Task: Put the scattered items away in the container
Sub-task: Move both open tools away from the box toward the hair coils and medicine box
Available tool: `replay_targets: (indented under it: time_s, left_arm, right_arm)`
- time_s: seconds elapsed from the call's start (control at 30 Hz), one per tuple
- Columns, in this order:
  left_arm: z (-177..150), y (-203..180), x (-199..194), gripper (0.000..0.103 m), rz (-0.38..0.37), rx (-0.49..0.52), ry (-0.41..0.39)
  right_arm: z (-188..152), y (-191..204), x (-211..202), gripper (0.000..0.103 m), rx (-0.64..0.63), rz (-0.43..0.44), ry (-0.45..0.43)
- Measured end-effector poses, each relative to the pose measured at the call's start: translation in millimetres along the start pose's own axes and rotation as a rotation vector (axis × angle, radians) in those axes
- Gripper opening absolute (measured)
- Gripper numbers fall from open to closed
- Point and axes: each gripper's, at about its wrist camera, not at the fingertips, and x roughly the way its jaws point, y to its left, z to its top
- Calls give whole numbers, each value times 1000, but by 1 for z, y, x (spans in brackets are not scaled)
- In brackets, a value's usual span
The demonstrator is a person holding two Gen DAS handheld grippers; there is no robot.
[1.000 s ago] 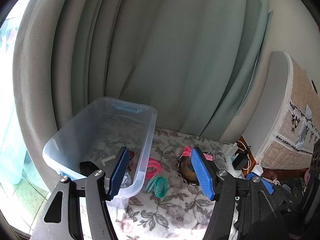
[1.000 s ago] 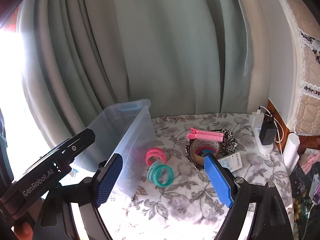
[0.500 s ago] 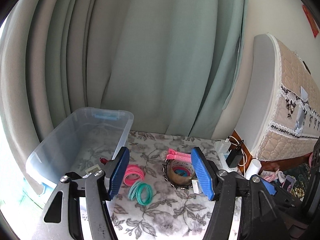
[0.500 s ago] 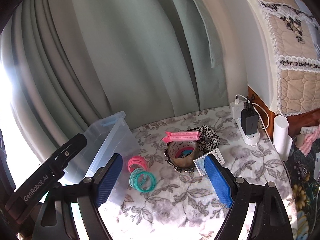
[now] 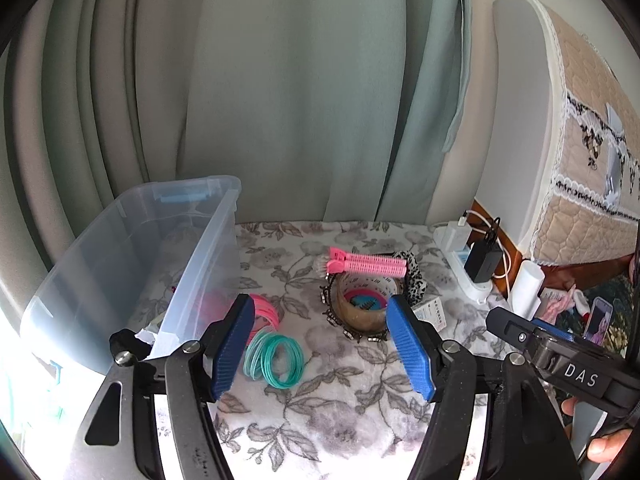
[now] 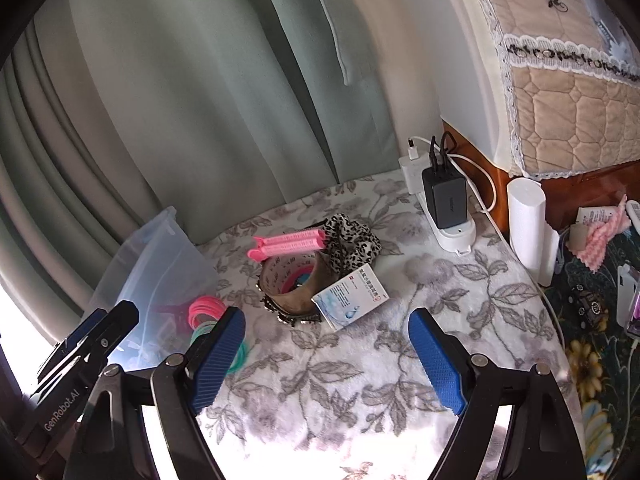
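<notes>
Clutter lies on the desk beside the clear bin: teal rings, pink clip. Both grippers, left and right, hang wide open, fingers empty. A pickup looks due next.

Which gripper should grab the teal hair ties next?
Probably left. The open left gripper has the teal hair ties lying between its fingers, beside the clear container. The open right gripper faces elsewhere.

The rear is closed off by long pale green pleated curtains. A white wall is seen to their right, where a beige quilted cover with lace trim is draped over a rounded white piece of furniture. A grey floral plush cloth is spread over the surface. Strong daylight is admitted from the left.
</notes>
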Motion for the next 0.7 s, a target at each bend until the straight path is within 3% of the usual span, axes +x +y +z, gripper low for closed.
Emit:
replay_targets:
  time_s: [0.27,0.7]
  left_arm:
    - [-22,11,36,69,20,-21,120]
    - [-48,26,87,69,85,-58,244]
  right_arm:
    - [-11,-7,35,86,-18,-12,84]
    - [-22,-6,79,86,-39,-28,162]
